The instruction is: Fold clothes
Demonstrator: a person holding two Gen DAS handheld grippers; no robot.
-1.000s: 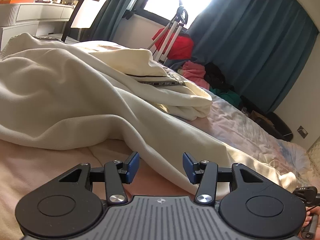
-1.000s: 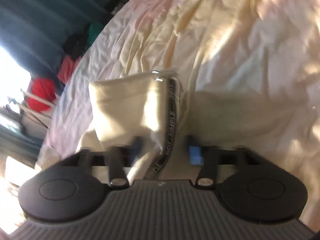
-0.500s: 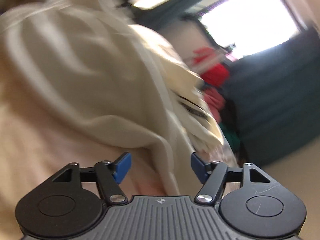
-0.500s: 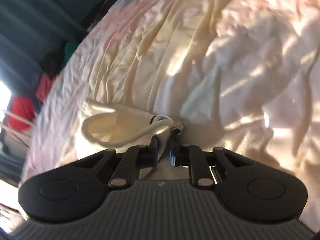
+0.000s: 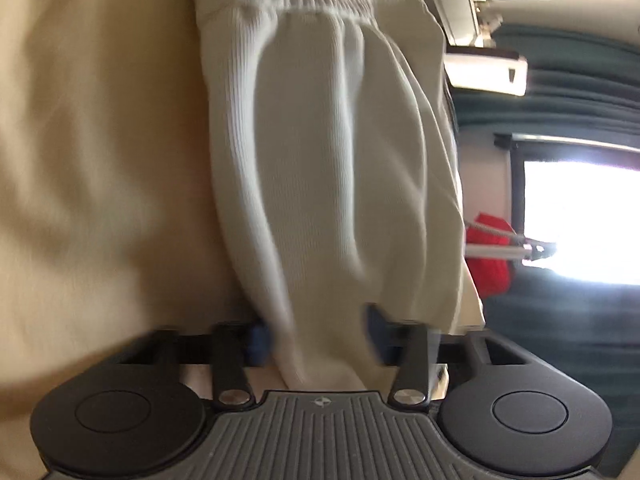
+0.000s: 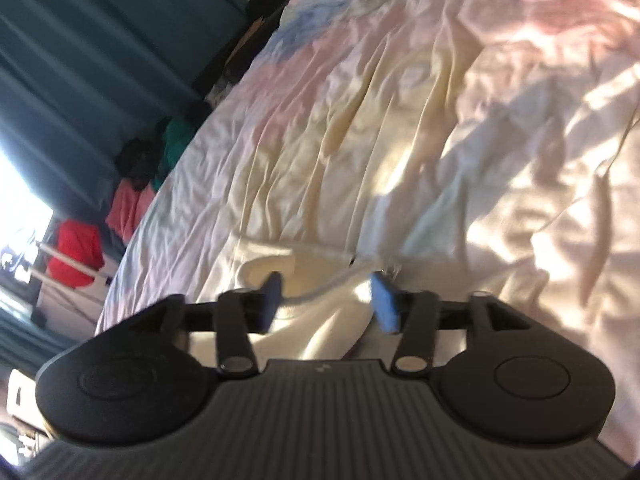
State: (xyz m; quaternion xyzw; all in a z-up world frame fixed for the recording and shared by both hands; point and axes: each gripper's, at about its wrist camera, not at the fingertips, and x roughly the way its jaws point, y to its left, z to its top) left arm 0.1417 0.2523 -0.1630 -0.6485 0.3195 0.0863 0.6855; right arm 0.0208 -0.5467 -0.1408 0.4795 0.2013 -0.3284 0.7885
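- Setting: a bedroom in a home.
- Wide bed under a rumpled pastel pink, cream and blue sheet (image 6: pixel 400 100).
- Dark teal pleated curtains (image 6: pixel 80 40) beside a bright sunlit window (image 5: pixel 580 216).
- Loose heap of red, pink, green and black clothes (image 6: pixel 132 196) at the bed's far edge.
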